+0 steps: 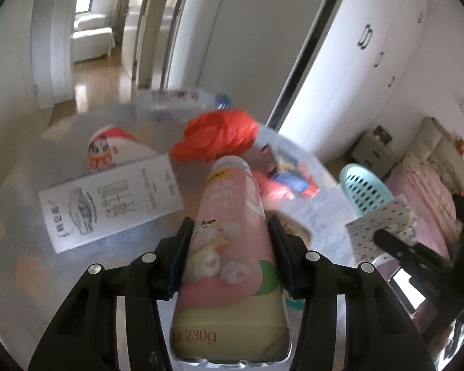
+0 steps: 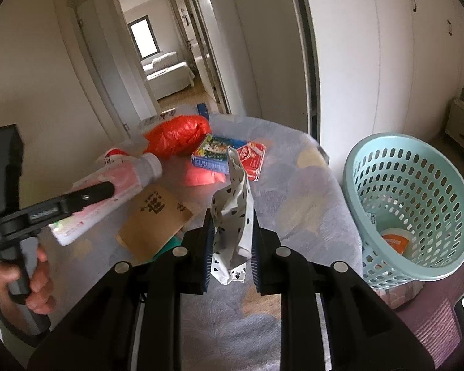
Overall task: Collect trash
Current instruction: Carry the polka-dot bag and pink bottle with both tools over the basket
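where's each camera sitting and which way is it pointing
Left wrist: on the left tool, looking along the pink bottle it grips, over the table toward the hallway; the right tool shows at right.
Right wrist: on the right tool, gripping a spotted wrapper, facing table and hallway; the left hand shows.
Shared: red bag, teal basket.

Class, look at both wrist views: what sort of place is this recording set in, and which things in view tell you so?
Most likely a bedroom in a home. A bed with pink bedding stands by a small nightstand, tall white wardrobe doors line the wall, and a doorway opens onto another furnished room.
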